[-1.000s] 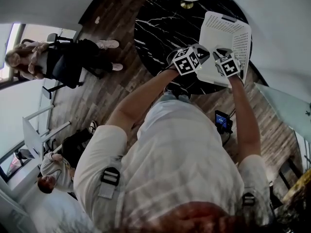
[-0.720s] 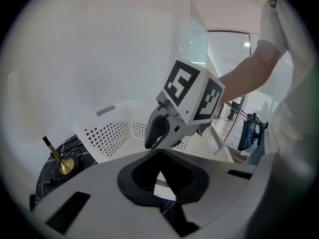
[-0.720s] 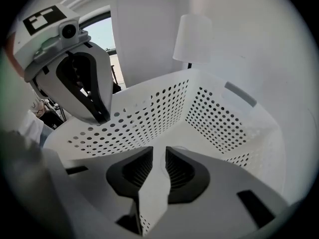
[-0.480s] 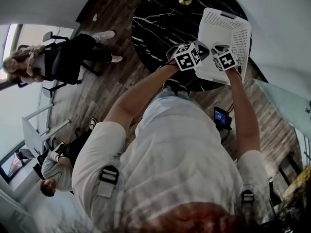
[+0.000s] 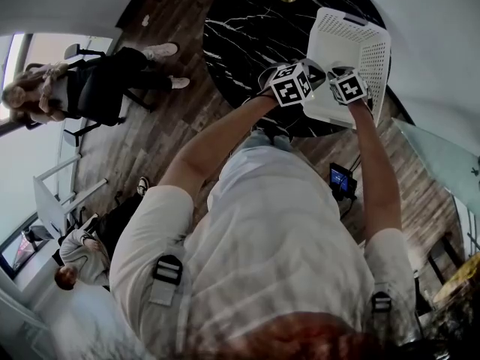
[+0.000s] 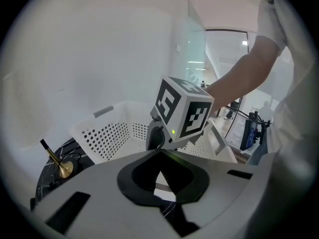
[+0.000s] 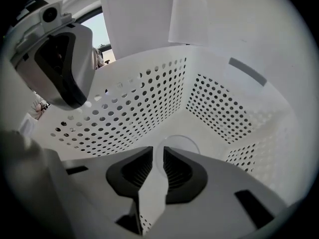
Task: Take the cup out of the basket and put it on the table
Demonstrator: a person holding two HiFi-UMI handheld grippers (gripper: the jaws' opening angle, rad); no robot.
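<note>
A white perforated basket (image 5: 352, 40) stands on the round black marble table (image 5: 240, 28). In the right gripper view a pale, see-through cup (image 7: 178, 144) sits on the basket's floor (image 7: 199, 118). My right gripper (image 7: 158, 156) reaches down inside the basket, its jaws drawn close with the cup's near wall pinched in the narrow gap. My left gripper (image 6: 159, 156) hovers at the basket's near left rim (image 6: 114, 133), tips together and holding nothing. From the head view the right gripper (image 5: 346, 87) and left gripper (image 5: 289, 85) sit side by side; the cup is hidden there.
A lamp with a brass foot (image 6: 60, 166) and white shade (image 7: 188, 19) stands on the table behind the basket. People sit on chairs (image 5: 82, 96) at the left over a wooden floor. A small screen device (image 5: 341, 182) lies by the table's near edge.
Both grippers have shifted slightly toward the far side of the basket, and the basket looks turned a little. Neither grip shows a visible change.
</note>
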